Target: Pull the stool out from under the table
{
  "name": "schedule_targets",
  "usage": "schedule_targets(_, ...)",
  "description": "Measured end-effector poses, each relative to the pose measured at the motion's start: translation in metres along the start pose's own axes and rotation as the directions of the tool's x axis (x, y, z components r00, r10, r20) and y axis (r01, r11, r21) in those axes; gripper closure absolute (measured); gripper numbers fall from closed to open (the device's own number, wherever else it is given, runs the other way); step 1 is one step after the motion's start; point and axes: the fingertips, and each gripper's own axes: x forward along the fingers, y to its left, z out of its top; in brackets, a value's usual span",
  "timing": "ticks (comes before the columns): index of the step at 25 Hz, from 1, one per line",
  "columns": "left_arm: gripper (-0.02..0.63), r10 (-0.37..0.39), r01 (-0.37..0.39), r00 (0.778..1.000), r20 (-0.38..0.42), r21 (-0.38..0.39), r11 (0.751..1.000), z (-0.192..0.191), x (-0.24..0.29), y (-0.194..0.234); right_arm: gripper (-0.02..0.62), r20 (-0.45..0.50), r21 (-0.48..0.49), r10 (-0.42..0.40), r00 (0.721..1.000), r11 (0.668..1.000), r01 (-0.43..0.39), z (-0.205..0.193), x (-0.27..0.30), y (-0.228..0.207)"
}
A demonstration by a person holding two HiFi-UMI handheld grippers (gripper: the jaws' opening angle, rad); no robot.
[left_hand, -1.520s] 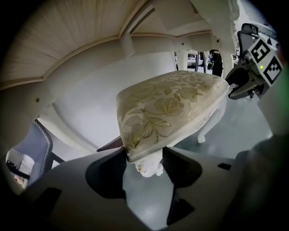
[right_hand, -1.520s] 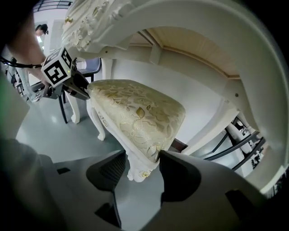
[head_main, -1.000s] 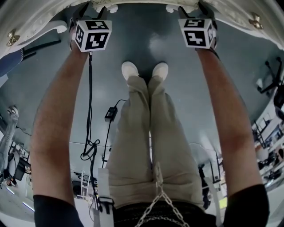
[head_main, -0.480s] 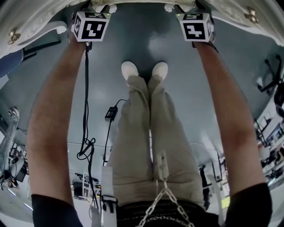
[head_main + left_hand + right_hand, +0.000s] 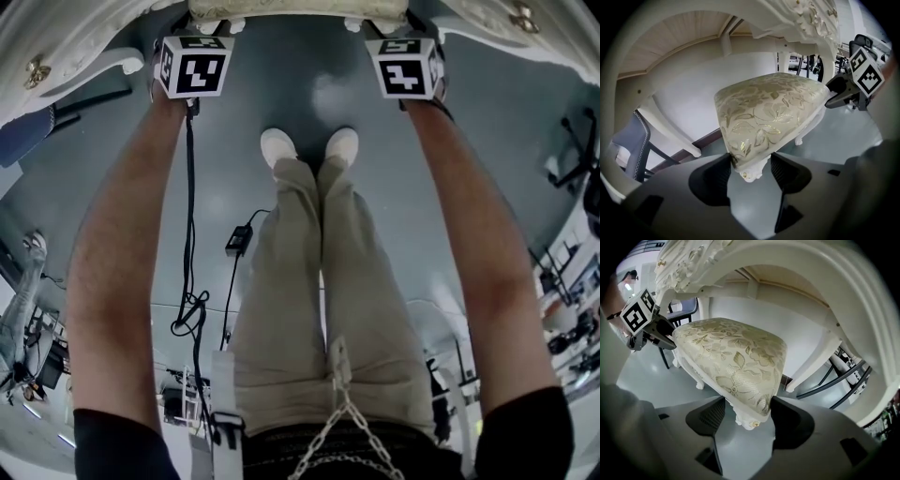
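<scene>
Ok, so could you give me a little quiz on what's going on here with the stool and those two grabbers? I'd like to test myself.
1. True or false: only the left gripper is at the stool; the right gripper is nowhere near it.
2. What stands between the left gripper's open jaws? A) a cup B) a corner of the stool C) nothing
3. In one word, what pattern covers the stool's seat?

Key
1. False: each gripper has a corner of the stool between its open jaws.
2. B
3. Floral
</scene>
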Motion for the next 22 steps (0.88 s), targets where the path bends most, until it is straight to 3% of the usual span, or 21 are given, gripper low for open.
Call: schedule_targets(22,0.337,0.029,-0.035,0.997,-0.067,-0.081,0.996,-0.089,-0.043,-0.037,0.301,-0.025,-0.049,0.038,0.999,0.998,-0.039,-0.051,-0.033,0.053)
